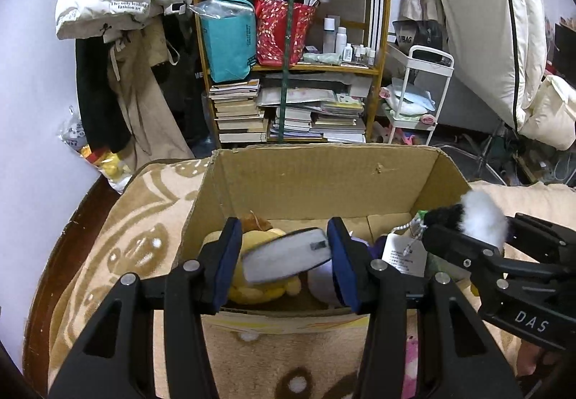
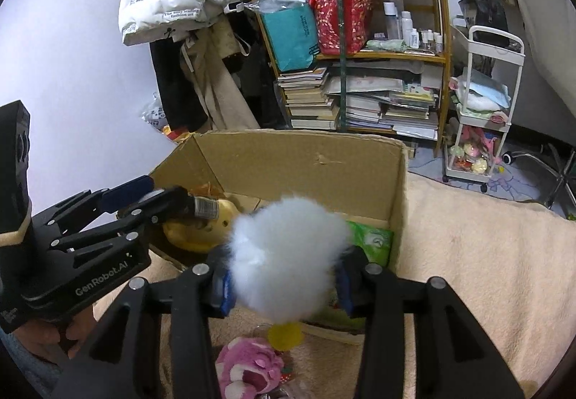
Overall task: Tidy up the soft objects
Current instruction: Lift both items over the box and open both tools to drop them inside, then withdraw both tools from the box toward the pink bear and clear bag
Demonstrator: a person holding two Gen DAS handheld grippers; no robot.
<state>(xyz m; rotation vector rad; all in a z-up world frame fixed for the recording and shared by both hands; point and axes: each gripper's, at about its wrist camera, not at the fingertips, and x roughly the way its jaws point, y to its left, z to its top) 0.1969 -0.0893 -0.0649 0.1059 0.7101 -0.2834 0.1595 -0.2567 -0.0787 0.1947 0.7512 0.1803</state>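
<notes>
Both tools hover over the open box (image 1: 324,176), which stands on the blanketed bed (image 1: 118,237).

The left tool (image 1: 284,255) has a grey pouch (image 1: 288,255) between its pads, tilted, above a yellow plush (image 1: 266,287) at the box's left end; whether the pads press it I cannot tell.

The right tool (image 2: 284,276) grips a white fluffy toy (image 2: 288,255) over the box's near edge.

Advice: carry each item past the rim, lower it, then open fully. A pink plush (image 2: 248,366) remains on the bed.
</notes>
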